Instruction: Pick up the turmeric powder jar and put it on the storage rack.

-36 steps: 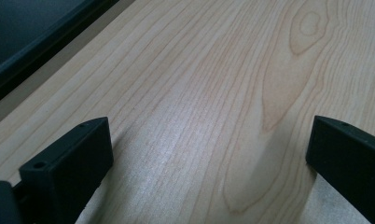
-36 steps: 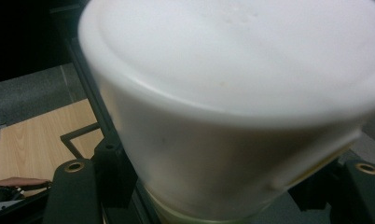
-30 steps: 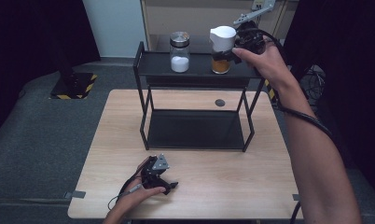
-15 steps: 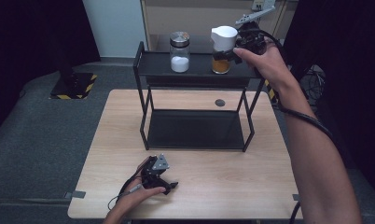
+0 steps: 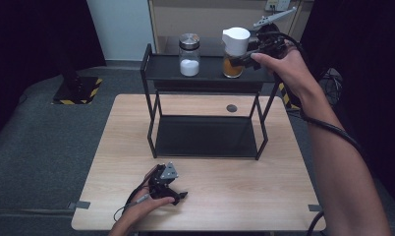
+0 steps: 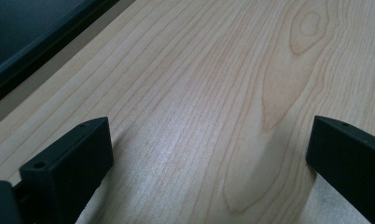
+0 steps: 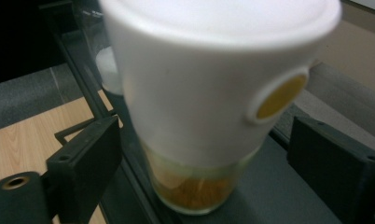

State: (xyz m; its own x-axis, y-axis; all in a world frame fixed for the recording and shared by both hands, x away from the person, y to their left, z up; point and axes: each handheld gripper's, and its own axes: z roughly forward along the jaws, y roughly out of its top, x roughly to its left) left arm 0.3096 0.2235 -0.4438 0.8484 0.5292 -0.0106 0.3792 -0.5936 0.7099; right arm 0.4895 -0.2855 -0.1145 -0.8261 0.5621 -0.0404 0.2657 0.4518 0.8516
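High view: a black two-tier rack (image 5: 154, 88) stands on a wooden table (image 5: 284, 196). Its top shelf holds a jar of white powder (image 5: 189, 55) and a white-lidded jar of amber spice (image 5: 234, 52). The right gripper (image 5: 244, 58) reaches that spice jar; the left gripper (image 5: 173, 192) rests low on the table.

Left gripper view: jaws spread wide over bare wood.

Right gripper view: jaws open, flanking the spice jar (image 7: 209, 107) without touching.

My right tool (image 5: 242, 56) reached the white-capped jar (image 5: 234, 51) on the rack (image 5: 205, 73); left tool (image 5: 167, 184) rested on the surface (image 5: 244, 182).
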